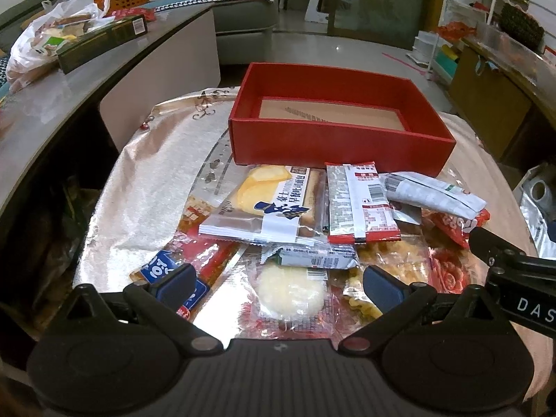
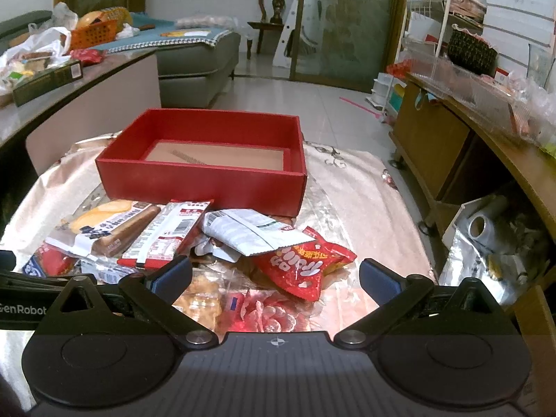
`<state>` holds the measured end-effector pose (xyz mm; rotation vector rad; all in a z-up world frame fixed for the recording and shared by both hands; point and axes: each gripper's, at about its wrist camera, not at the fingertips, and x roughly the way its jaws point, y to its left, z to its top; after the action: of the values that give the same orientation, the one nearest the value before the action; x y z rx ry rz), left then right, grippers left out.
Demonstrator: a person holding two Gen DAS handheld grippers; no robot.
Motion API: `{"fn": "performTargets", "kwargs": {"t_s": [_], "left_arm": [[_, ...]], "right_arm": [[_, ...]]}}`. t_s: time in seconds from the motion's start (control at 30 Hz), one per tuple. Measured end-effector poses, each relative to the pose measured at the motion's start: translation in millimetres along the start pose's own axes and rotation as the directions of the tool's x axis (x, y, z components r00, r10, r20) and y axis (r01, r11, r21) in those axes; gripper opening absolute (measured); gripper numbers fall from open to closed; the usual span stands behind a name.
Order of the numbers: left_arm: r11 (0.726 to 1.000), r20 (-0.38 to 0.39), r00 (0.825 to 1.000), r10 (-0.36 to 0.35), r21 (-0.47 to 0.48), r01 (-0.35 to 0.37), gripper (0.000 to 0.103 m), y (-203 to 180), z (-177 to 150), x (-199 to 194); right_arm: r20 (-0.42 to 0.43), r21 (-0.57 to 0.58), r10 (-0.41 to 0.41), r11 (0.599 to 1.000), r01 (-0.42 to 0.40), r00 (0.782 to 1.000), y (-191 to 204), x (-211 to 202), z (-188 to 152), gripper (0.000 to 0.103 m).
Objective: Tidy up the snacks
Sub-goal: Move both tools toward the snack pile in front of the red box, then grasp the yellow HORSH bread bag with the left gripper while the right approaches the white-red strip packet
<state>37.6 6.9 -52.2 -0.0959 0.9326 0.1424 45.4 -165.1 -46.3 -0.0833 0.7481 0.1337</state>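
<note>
Round table under a shiny floral cloth, and it fills my view. On its far side sits the red box, open at the top, bare brown floor inside, nothing in it. Just in front of the box, the snacks lie in a loose heap on the near half of the table. Biggest there is the bread packet on the left, touching the red-and-white packet beside it. Right of that, a crumpled white bag lies across a red bag. Nearer me, a round pale cake in clear wrap. My left gripper hangs over that cake, fingers spread wide, holding nothing. My right gripper is wide apart too, empty, the red bag between its tips.
</note>
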Motion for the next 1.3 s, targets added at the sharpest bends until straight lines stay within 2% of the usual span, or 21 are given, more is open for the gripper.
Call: {"fn": "performTargets", "kwargs": {"t_s": [1.3], "left_arm": [[1.000,-0.037,0.999,0.013,0.026,-0.012,0.094,-4.4,-2.6,5.4]], "right_arm": [[-0.054,-0.013,-0.003,1.000,0.002,0.999,1.2,5.5,-4.0,0.103]]}}
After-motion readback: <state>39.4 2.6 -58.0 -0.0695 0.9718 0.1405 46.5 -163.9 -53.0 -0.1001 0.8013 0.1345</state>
